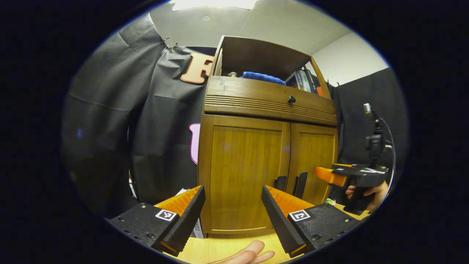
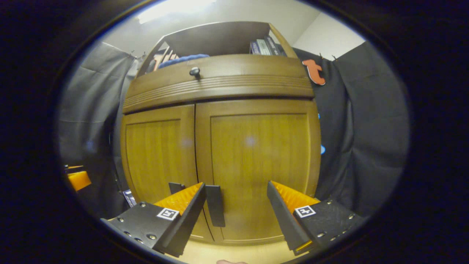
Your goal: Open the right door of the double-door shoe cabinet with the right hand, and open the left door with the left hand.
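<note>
Two doors, both closed, front the shoe cabinet (image 1: 256, 146) in the left gripper view: we count the left door (image 1: 243, 172) and the right door (image 1: 313, 165), each with one dark handle, the left handle (image 1: 280, 182) and the right handle (image 1: 301, 184) standing side by side at the middle seam. One drawer with a single round knob (image 1: 291, 99) sits above the doors, and the open shelf on top carries a blue cloth (image 1: 262, 77) and a few books (image 1: 304, 80). Our left claw (image 1: 233, 207) is spread wide, holds nothing and touches nothing, short of the left door. Fingertips (image 1: 249, 255) of a hand poke in at the bottom edge over the wooden bench (image 1: 220, 247). At the right, the right claw (image 1: 329, 176) hangs near the right door, a hand (image 1: 366, 192) gripping its body; we cannot tell its opening from here.

In the right gripper view, we see the same two doors closer, the right door (image 2: 256, 157) dead ahead. The right claw (image 2: 236, 205) is spread wide and empty, with the right handle (image 2: 215, 205) just inside its left finger; whether they touch we cannot tell. The left handle (image 2: 176, 187) peeks out behind that finger.
</note>
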Demonstrator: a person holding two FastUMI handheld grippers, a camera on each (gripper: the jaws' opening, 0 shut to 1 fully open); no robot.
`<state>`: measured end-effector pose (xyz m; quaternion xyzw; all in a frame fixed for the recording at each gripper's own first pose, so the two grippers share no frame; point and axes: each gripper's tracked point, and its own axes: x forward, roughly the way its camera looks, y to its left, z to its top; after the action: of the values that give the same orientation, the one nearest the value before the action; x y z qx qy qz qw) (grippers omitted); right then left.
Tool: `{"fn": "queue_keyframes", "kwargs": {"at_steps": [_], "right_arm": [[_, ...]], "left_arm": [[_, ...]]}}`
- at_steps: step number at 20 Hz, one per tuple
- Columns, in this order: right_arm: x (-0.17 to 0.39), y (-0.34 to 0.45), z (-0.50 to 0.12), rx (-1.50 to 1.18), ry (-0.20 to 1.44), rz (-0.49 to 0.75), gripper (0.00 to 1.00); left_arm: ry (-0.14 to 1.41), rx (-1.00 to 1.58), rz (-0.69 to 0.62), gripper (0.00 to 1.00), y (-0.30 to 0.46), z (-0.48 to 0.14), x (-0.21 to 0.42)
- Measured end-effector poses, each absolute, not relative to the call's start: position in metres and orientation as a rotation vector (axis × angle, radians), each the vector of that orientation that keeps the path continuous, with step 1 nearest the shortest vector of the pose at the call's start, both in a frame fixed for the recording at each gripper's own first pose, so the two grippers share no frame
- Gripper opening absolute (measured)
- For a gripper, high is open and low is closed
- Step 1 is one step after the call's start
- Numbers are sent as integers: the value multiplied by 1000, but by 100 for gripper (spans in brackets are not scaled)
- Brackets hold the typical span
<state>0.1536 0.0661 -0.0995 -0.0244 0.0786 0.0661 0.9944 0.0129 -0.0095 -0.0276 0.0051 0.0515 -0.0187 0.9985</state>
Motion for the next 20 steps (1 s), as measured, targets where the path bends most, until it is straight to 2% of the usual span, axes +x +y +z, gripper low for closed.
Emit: {"fn": "queue_keyframes", "kwargs": {"at_steps": [2, 3, 4, 5, 8, 11, 12, 13, 14, 15, 16, 18, 19, 20], "right_arm": [[168, 80, -117, -32, 188, 158, 95], [174, 88, -125, -21, 191, 177, 95], [177, 92, -129, -15, 192, 187, 99], [180, 100, -133, -12, 197, 202, 99], [196, 119, -152, -38, 237, 224, 96], [198, 120, -154, -61, 236, 212, 53], [199, 119, -151, -74, 226, 214, 52], [198, 119, -154, -61, 222, 219, 30], [199, 119, -153, -54, 217, 226, 27], [197, 119, -153, -44, 221, 232, 30], [197, 119, -153, -40, 226, 240, 30], [193, 119, -155, -38, 244, 253, 27], [192, 119, -158, -39, 253, 255, 34], [191, 120, -158, -44, 260, 261, 30]], "left_arm": [[107, 15, -28, 92, -6, -29, 15], [108, 19, -21, 95, -3, -29, 15], [109, 21, -14, 95, -1, -30, 17], [109, 18, -6, 92, 2, -30, 19], [117, 20, 13, 92, 6, -32, 23], [136, 16, 25, 92, 10, -38, 27], [136, 19, 29, 92, 11, -38, 28], [137, 19, 31, 92, 12, -40, 30], [142, 15, 35, 92, 13, -41, 31], [151, 14, 39, 96, 14, -43, 32], [156, 14, 42, 92, 15, -45, 32], [159, 13, 45, 92, 15, -44, 35], [162, 10, 45, 92, 14, -45, 35], [165, 9, 44, 92, 13, -46, 35]]}}
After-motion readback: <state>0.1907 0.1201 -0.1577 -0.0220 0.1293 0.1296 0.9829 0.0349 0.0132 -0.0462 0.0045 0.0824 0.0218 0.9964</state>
